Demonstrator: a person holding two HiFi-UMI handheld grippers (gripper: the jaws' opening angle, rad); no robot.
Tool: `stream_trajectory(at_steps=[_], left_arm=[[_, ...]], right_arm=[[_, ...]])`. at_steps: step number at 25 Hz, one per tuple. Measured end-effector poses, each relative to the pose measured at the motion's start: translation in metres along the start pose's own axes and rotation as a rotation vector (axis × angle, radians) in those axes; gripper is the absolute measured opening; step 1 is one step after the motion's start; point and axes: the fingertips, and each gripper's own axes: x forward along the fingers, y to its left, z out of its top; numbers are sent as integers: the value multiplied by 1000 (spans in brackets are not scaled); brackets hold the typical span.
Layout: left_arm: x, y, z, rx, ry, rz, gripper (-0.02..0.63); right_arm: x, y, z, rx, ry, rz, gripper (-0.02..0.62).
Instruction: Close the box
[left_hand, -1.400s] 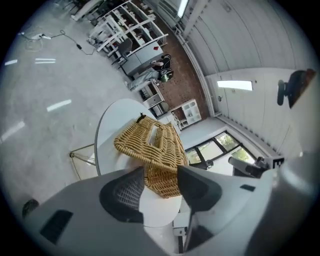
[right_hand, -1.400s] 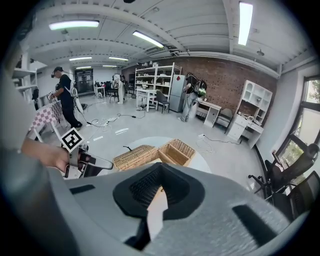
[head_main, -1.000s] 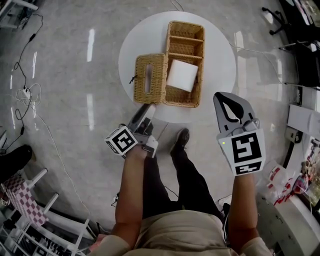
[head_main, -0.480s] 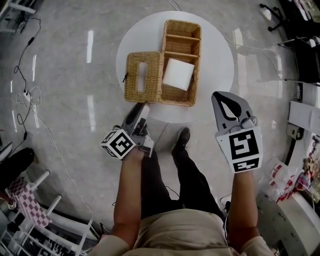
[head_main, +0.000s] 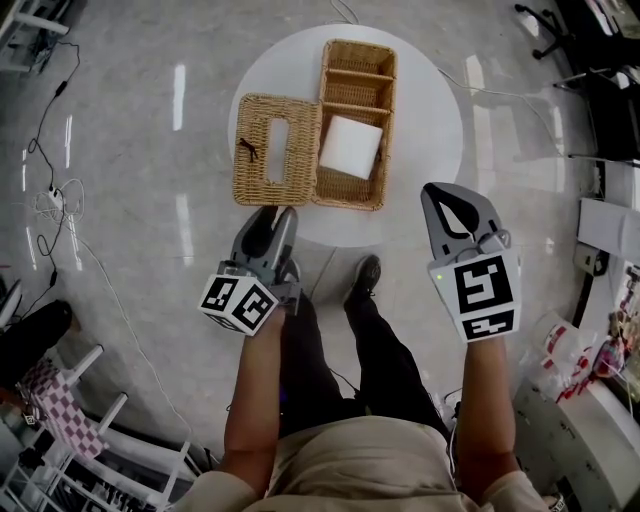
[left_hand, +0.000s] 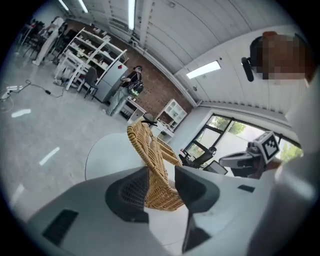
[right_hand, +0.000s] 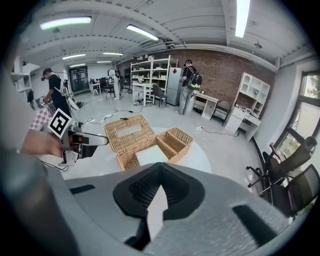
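A wicker box stands on the round white table with a white block in its near compartment. Its slotted lid lies spread flat to the box's left. My left gripper sits at the lid's near edge, rolled on its side. In the left gripper view its jaws are apart and the lid shows edge-on through the gap; I see no pad pressing on it. My right gripper hovers off the table's near right edge, shut with nothing in it, its tips meeting.
Cables trail over the grey floor at left, and a chair with a checked cushion stands lower left. My shoe is under the table's near edge. White furniture lines the right side. A person stands far off.
The lid has swung from tilted up to lying flat on the left. My left gripper has rolled and drawn back slightly toward me. The right gripper has barely moved.
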Motion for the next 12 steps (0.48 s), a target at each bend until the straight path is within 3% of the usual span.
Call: stream_trajectory(at_steps=[12], left_arm=[[7,-52,6,365,78,-41,153]], right_arm=[[-17,-14,1,19,-11,-24,-8]])
